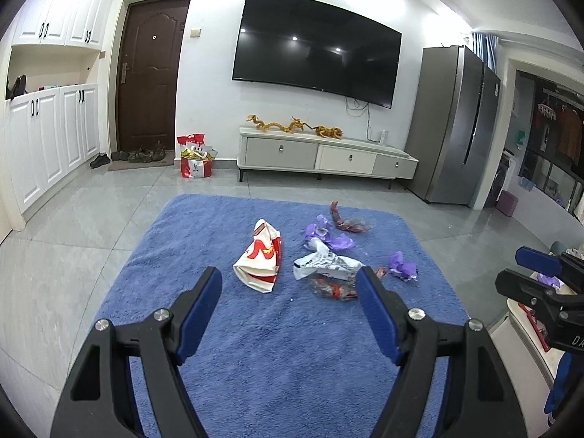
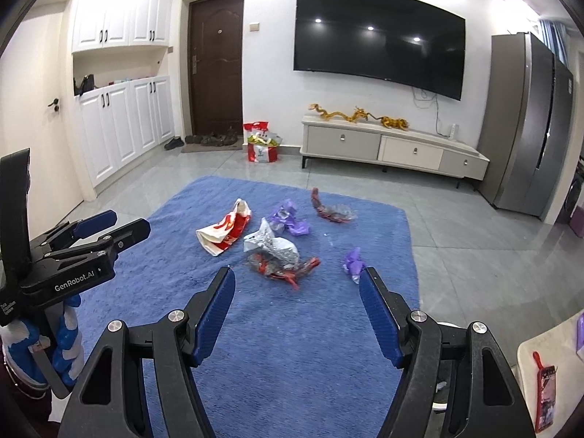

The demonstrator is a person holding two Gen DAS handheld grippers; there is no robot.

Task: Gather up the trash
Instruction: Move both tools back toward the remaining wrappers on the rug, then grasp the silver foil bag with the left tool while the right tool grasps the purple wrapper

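Several pieces of trash lie on a blue rug. A red and white paper bag lies left of a crumpled white and grey wrapper and a clear wrapper with red print. Purple wrappers and a small purple scrap lie further out, with a dark red wrapper at the back. My left gripper is open above the rug, short of the trash. My right gripper is open too, holding nothing.
A red and white paper bag with rubbish stands on the tiled floor by the brown door. A low TV cabinet and a grey fridge line the far wall. White cupboards are on the left, a pale table edge at right.
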